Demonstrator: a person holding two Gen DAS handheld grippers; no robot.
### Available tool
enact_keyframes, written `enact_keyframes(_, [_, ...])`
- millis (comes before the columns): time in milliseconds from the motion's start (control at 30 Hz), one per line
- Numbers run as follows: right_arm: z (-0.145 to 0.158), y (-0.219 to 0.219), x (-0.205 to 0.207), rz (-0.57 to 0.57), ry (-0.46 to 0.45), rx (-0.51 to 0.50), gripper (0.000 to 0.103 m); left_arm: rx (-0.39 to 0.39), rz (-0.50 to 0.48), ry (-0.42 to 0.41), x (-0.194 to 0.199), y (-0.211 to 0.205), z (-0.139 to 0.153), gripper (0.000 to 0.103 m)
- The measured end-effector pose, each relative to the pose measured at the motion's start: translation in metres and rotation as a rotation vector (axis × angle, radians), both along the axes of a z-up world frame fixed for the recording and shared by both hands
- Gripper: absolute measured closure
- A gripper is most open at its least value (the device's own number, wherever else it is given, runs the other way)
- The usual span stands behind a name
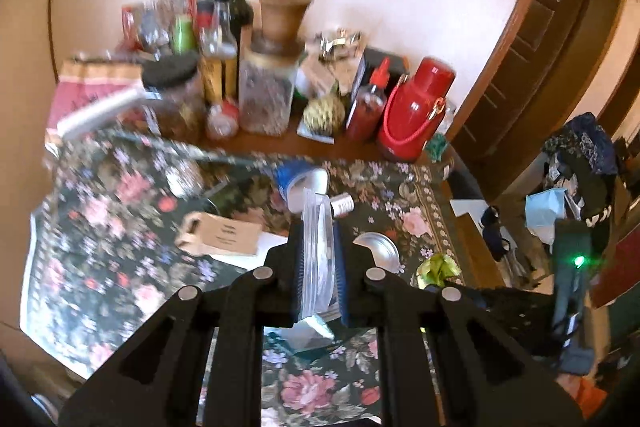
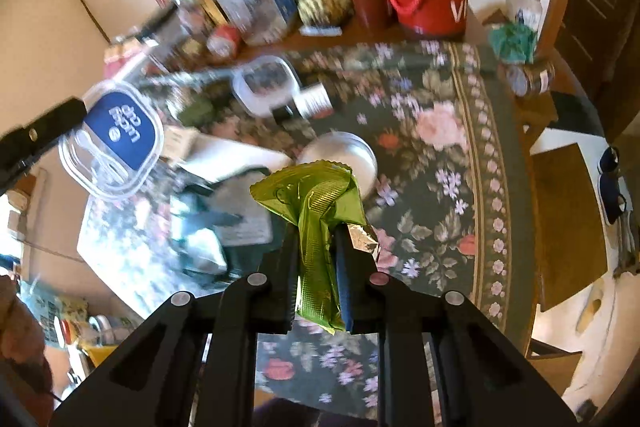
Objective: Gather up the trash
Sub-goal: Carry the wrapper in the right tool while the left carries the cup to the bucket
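Observation:
My left gripper (image 1: 318, 227) is shut on a clear plastic lid (image 1: 318, 247), seen edge-on between the blue pads and lifted above the floral tablecloth (image 1: 120, 227). In the right wrist view the same lid (image 2: 116, 143) shows its blue label, with the left gripper's finger (image 2: 44, 131) at its edge. My right gripper (image 2: 318, 231) is shut on a crumpled green foil wrapper (image 2: 316, 203), held above the cloth. The wrapper (image 1: 438, 267) also shows at the right in the left wrist view.
On the cloth lie a blue paper cup (image 1: 298, 179), a small white vial (image 1: 342, 203), a round metal lid (image 2: 344, 155), a cardboard tag (image 1: 218, 235) and an open clear tub (image 2: 266, 85). Jars, bottles and a red thermos (image 1: 416, 111) crowd the back by the wall.

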State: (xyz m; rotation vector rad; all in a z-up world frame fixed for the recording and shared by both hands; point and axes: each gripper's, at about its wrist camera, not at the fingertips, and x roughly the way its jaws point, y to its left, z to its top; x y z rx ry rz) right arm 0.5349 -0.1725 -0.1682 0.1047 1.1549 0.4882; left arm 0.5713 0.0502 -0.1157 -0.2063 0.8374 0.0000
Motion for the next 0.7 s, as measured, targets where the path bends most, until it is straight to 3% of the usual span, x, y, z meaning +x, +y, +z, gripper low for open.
enact_keyframes(233, [0.048,0.029,-0.059,-0.059,-0.108,0.062,0.088,0.021,-0.054,-0.107,-0.074,0.014,0.030,0.091])
enact_keyframes(333, [0.058,0.064,-0.086,-0.090,-0.162,0.058,0.088,0.031,-0.088,-0.143,-0.115,0.023,0.039,0.091])
enact_keyframes(600, [0.077,0.091,-0.184,-0.174,-0.252,0.104,0.088,0.031,-0.145,-0.194,-0.227,0.052,0.049,0.092])
enact_keyframes(700, [0.077,0.100,-0.218,-0.189,-0.262,0.109,0.088,0.021,-0.169,-0.186,-0.261,0.061,0.046,0.102])
